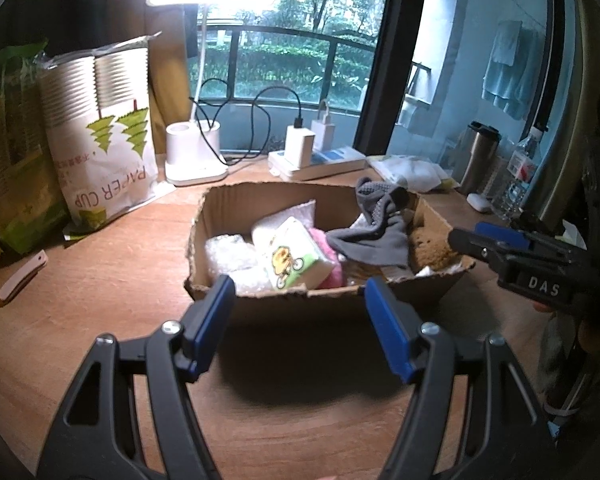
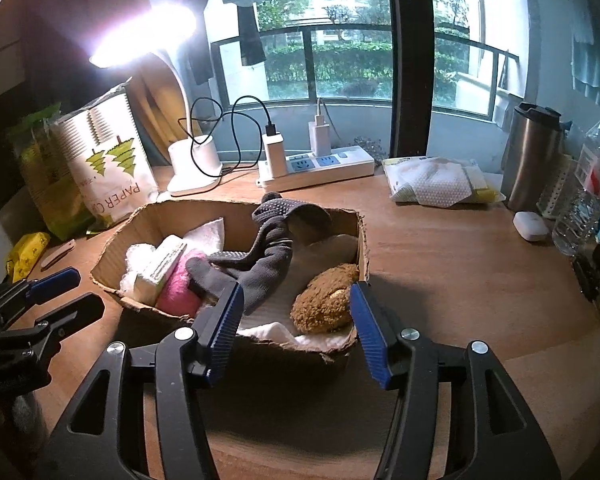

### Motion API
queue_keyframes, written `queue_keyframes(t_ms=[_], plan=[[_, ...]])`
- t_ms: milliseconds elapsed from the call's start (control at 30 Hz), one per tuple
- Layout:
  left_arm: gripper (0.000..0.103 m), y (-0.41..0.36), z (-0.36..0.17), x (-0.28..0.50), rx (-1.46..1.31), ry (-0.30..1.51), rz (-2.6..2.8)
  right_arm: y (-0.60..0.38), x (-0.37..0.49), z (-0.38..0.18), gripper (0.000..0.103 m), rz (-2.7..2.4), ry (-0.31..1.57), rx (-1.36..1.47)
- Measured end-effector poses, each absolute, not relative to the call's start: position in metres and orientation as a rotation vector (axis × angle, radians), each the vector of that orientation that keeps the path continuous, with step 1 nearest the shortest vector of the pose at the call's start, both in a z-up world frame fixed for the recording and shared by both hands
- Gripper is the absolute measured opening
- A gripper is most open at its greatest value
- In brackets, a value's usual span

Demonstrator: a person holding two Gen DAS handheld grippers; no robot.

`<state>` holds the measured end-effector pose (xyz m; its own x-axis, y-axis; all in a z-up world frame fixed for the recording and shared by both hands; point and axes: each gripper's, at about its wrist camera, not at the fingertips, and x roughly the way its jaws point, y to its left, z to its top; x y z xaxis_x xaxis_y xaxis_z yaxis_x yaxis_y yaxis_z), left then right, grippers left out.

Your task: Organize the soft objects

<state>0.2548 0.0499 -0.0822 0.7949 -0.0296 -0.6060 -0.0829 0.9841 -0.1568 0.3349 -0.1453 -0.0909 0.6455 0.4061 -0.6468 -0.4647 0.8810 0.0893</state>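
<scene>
A torn cardboard box (image 1: 236, 200) on the wooden desk holds soft things: grey socks (image 1: 376, 236) draped over the back rim, a brown plush (image 1: 432, 248), a cartoon tissue pack (image 1: 292, 256), a pink fluffy piece (image 1: 328, 252) and bubble wrap (image 1: 228, 252). My left gripper (image 1: 299, 286) hovers open before the box's front wall, nothing between its fingers. From the box's right side my right gripper (image 2: 296, 290) stands open over the near rim (image 2: 340, 344). The grey socks (image 2: 268, 264) end beside its left finger, unpressed, and the brown plush (image 2: 324, 304) lies behind the gap.
Behind the box stand a lit desk lamp (image 1: 194, 152), a paper cup bag (image 1: 104, 136) and a power strip (image 1: 320, 160) with chargers. A white packet (image 2: 436, 180), a steel flask (image 2: 534, 156), a water bottle (image 2: 588, 196) and a small white case (image 2: 530, 226) sit at right.
</scene>
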Motion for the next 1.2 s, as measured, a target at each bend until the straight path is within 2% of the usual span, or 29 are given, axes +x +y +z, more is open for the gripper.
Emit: queue_keyframes(t_ms=[967,1033,1100,1200], plan=[[0.069,0.037,-0.044,0.173,-0.157,0.524,0.005,-0.149,0.242,-0.055,0.058,0.518,0.615,-0.139],[0.071,0.036,-0.041,0.166,-0.157,0.512,0.008,-0.151,0.235,-0.054,0.058,0.513,0.61,-0.139],[0.08,0.037,-0.038,0.157,-0.158,0.498,0.009,-0.152,0.228,-0.053,0.058,0.508,0.606,-0.141],[0.087,0.037,-0.035,0.146,-0.159,0.48,0.016,-0.152,0.217,-0.05,0.058,0.508,0.593,-0.146]])
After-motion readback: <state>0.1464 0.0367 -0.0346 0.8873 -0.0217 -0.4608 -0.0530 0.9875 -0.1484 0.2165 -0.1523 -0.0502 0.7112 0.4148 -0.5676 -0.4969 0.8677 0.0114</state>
